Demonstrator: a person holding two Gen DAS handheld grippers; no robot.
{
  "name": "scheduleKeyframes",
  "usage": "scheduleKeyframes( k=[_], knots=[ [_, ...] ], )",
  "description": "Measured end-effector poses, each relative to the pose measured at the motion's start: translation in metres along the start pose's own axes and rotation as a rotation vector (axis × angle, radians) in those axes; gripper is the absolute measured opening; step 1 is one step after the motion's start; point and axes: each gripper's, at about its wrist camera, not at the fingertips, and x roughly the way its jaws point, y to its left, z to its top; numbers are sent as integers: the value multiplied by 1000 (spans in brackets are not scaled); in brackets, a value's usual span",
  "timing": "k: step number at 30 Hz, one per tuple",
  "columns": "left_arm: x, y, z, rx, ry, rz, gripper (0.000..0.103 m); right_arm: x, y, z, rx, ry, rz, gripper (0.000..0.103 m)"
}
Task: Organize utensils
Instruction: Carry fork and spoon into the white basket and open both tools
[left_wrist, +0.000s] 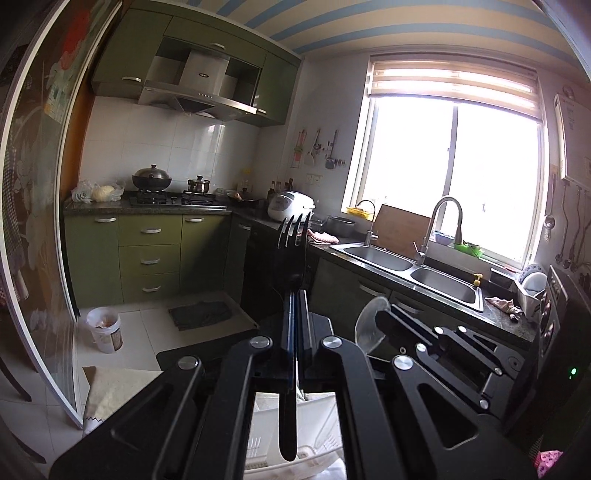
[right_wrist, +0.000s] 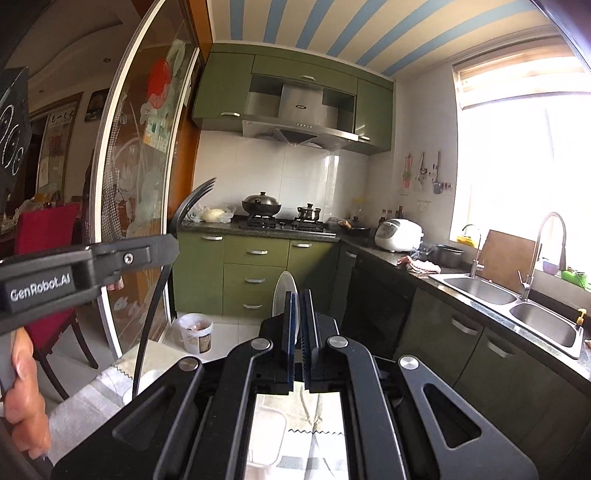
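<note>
L gripper (left_wrist: 295, 299) is clamped on a black plastic fork (left_wrist: 291, 254), tines up, handle hanging down behind the fingers over a white rack (left_wrist: 266, 435). R gripper (right_wrist: 300, 306) pinches a clear plastic spoon (right_wrist: 284, 291), bowl poking up above the pads. Both are held up in mid-air facing the kitchen, w/ green cabinets (right_wrist: 255, 269) far ahead, steel sink (left_wrist: 413, 266) to the right.

One label reads clearly — "GenRobot.AI", in pale letters on the left gripper (right_wrist: 173, 230) body.
</note>
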Motion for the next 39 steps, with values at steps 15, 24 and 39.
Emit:
scheduleKeyframes(
  k=[15, 24, 39],
  knots=[
    [14, 14, -35, 13, -22, 52, 1, -14, 4, -32, 11, 57, 63, 20],
    [18, 19, -60, -5, 35, 63, 1, -53, -15, -43, 51, 50, 69, 20],
    [-18, 20, -70, -43, 118, 55, 25, -83, -46, -62, 166, 172, 121, 28]
  ],
)
